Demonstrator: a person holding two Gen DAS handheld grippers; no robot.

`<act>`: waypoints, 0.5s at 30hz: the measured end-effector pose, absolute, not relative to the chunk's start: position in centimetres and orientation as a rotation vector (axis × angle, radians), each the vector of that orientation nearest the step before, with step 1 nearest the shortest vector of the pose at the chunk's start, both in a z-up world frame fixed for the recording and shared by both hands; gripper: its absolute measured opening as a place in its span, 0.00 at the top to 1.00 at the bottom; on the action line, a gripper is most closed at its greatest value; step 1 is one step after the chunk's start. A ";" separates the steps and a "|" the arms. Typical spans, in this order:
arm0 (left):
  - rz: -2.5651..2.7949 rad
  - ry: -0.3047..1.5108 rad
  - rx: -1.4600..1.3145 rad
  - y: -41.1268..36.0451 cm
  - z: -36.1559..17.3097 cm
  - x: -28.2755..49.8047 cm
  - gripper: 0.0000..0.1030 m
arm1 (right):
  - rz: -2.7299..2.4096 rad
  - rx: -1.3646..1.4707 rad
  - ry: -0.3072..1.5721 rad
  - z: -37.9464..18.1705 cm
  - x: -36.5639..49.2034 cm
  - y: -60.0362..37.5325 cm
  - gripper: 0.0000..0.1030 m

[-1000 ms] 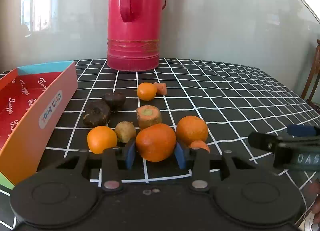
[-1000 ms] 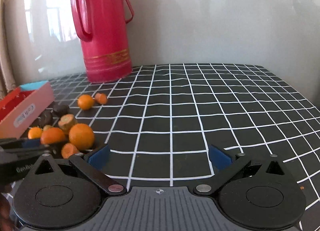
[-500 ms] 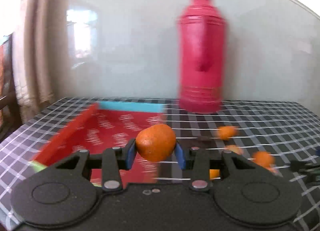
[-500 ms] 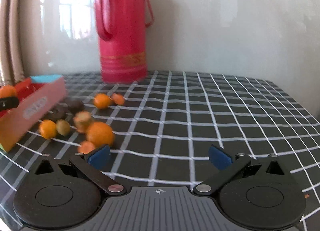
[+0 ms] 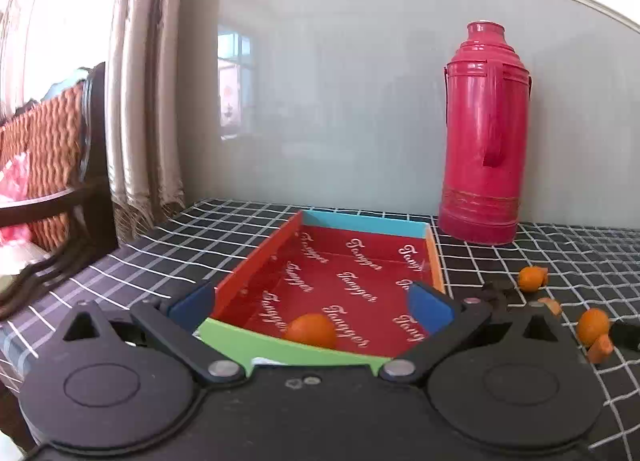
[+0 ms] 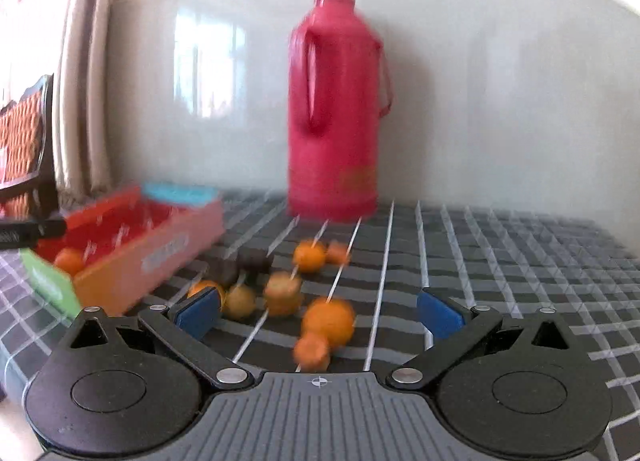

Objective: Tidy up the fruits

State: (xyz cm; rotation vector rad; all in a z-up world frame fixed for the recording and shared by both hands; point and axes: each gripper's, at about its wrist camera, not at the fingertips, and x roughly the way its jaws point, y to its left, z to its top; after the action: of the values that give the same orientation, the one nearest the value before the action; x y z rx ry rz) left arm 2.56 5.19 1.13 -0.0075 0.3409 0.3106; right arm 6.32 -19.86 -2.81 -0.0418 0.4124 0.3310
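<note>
Left wrist view: my left tongs [image 5: 310, 303] are opening, blue pads wide apart, nothing pressed between them. They hang over the near end of the red box [image 5: 434, 261] with the green near wall and blue far wall. One orange [image 5: 312, 331] sits loose on the box floor at the near end, between the pads in the picture but touched by neither. Right of the box, on the black checked table [image 5: 580, 257], a few orange pieces lie scattered [image 5: 593, 327]. A red thermos [image 5: 486, 133] stands upright at the far edge of the table, right of the box. Curtain [image 5: 140, 81] and a chair [image 5: 52, 165] at far left.

Right wrist view, blurred: my right tongs [image 6: 318, 311] are spread wide and grip nothing. Beyond them on the table is the loose pile: a big orange [image 6: 330, 319], a smaller orange chunk [image 6: 312, 349] just near it, a carrot stub [image 6: 282, 293], a yellowish round one [image 6: 239, 301], a small orange [image 6: 309, 257] farther off, dark lumps [image 6: 244, 263] to the left. Box [image 6: 160, 245] sits left of the pile with the orange [image 6: 69, 261] inside. Thermos [image 6: 334, 109] stands far centre.
</note>
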 end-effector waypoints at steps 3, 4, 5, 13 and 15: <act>0.358 0.341 0.001 5.3 1.4 2.1 0.06 | 0.321 -0.077 0.411 -3.0 6.3 -19.3 0.00; 0.371 0.347 0.003 5.4 1.5 2.0 0.06 | 0.311 -0.079 0.417 -3.0 6.5 -19.2 0.00; 0.388 0.354 0.011 5.4 1.4 1.8 0.06 | 0.305 -0.078 0.425 -3.2 6.4 -19.2 0.00; 0.316 0.407 -0.122 6.9 0.9 1.0 0.06 | 0.317 -0.043 0.500 -4.0 7.2 -19.8 0.00; 0.327 0.403 -0.123 7.1 0.9 1.2 0.06 | 0.318 -0.075 0.505 -4.2 7.3 -19.4 0.32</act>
State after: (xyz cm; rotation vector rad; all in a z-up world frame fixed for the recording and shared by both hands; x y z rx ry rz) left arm 1.16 7.10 0.86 -0.1234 0.4029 0.3266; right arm 7.33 -19.35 -4.20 -0.0746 0.5048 0.3180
